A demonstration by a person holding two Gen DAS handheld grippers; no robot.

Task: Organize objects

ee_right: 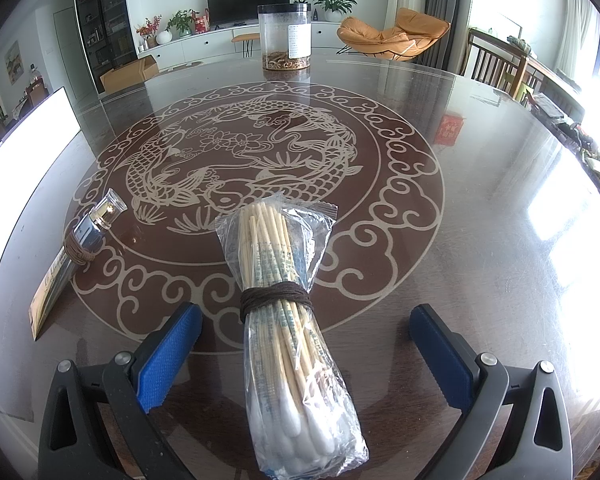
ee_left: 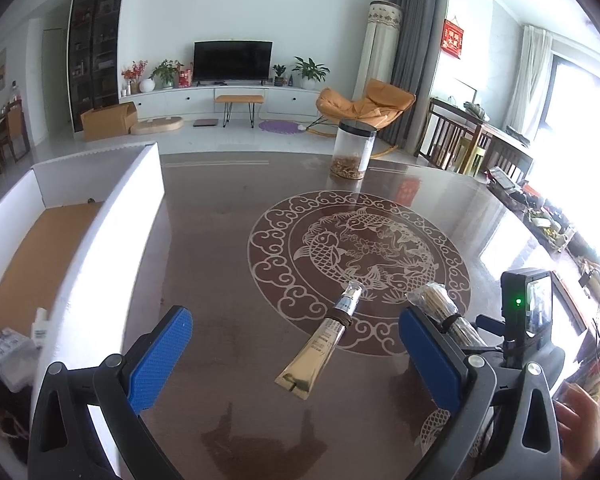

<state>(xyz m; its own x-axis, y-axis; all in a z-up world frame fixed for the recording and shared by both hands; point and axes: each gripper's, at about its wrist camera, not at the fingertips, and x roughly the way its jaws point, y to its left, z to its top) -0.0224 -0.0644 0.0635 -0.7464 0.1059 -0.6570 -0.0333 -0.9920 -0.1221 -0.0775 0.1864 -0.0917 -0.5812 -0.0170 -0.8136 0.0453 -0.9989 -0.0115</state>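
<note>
A gold tube with a clear cap [ee_left: 325, 341] lies on the dark glass table, between my left gripper's [ee_left: 296, 332] open blue pads. It also shows at the left of the right wrist view [ee_right: 74, 252]. A plastic bag of cotton swabs tied with brown cord [ee_right: 288, 320] lies between my right gripper's [ee_right: 306, 328] open pads; its top shows in the left wrist view [ee_left: 440, 304]. Neither gripper touches its object. A white cardboard box [ee_left: 100, 216] stands open at the left, with small items in its near corner.
A clear jar with a black lid [ee_left: 352, 148] [ee_right: 286, 36] stands at the table's far side. The table bears a fish pattern [ee_right: 240, 152]. Clutter lies along the right edge [ee_left: 548, 224]. Chairs and a living room lie beyond.
</note>
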